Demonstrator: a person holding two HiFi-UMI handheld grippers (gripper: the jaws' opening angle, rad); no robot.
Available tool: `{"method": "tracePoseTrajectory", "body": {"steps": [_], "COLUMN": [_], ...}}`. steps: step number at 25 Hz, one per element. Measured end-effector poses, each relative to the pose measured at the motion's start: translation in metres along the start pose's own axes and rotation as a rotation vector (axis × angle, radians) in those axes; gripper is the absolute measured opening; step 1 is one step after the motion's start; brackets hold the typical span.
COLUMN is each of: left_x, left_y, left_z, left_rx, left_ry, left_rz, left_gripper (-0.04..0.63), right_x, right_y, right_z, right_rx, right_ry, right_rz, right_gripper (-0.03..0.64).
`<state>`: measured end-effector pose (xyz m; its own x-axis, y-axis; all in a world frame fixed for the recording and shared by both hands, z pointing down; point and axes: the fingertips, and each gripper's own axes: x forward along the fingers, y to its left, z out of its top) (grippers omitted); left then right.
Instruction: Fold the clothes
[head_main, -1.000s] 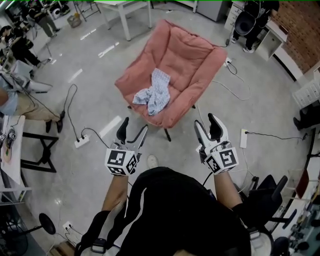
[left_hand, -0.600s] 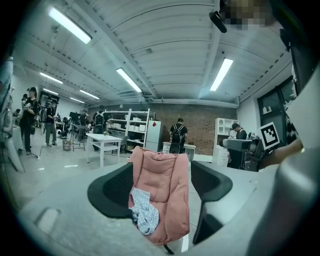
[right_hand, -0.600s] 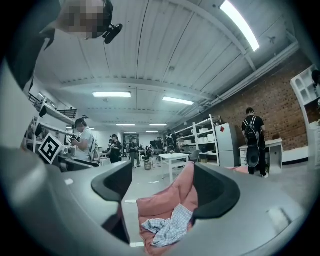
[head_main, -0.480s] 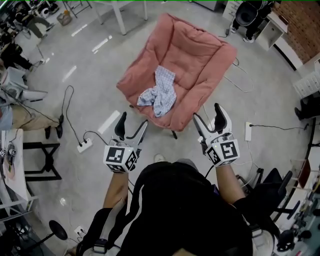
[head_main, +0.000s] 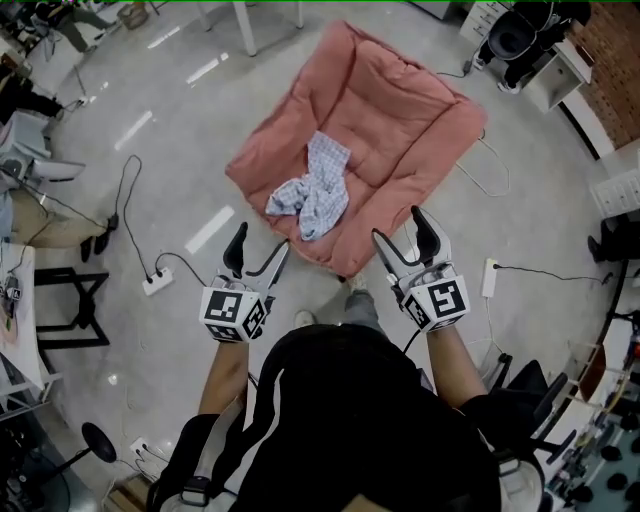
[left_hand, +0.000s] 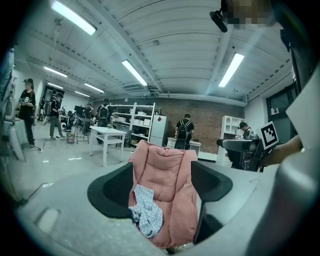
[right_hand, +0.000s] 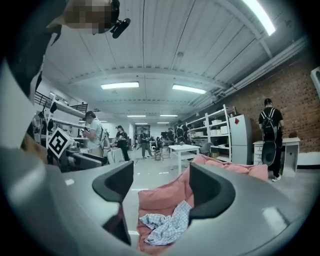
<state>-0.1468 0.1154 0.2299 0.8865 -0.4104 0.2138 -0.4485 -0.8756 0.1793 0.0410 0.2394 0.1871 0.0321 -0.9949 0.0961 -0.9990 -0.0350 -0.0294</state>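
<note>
Pink padded chair (head_main: 380, 110) bears crumpled checked garment (head_main: 312, 190): likely light, limp; pinch an edge. Left gripper (head_main: 260, 246), right gripper (head_main: 400, 228) gape, empty.

- Pink padded chair (head_main: 400, 110): centre of the room, on the grey floor (head_main: 180, 150).
- White power strip (head_main: 157, 282) with black cable: on the floor, near left.
- Second white power strip (head_main: 489, 278): on the floor, right.
- White table (head_main: 244, 25): far, legs only.
- Black office chair (head_main: 515, 35): far right.
- Brick wall (head_main: 615, 50): far right.
</note>
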Motion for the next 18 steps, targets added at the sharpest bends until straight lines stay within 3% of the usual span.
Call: {"method": "tracePoseTrajectory", "body": {"steps": [9, 18], "left_x": [0.074, 0.116], "left_y": [0.011, 0.023], "left_z": [-0.001, -0.061], "left_rx": [-0.020, -0.072], "left_ry": [0.018, 0.115], "left_rz": [0.131, 0.243], "left_gripper": [0.367, 0.347], "right_x": [0.096, 0.158], "right_y": [-0.056, -0.055], "right_z": [-0.016, -0.066], "right_rx": [-0.082, -0.161], "right_ry": [0.074, 0.198], "right_rz": [0.263, 0.558], "right_gripper": [0.322, 0.281]}}
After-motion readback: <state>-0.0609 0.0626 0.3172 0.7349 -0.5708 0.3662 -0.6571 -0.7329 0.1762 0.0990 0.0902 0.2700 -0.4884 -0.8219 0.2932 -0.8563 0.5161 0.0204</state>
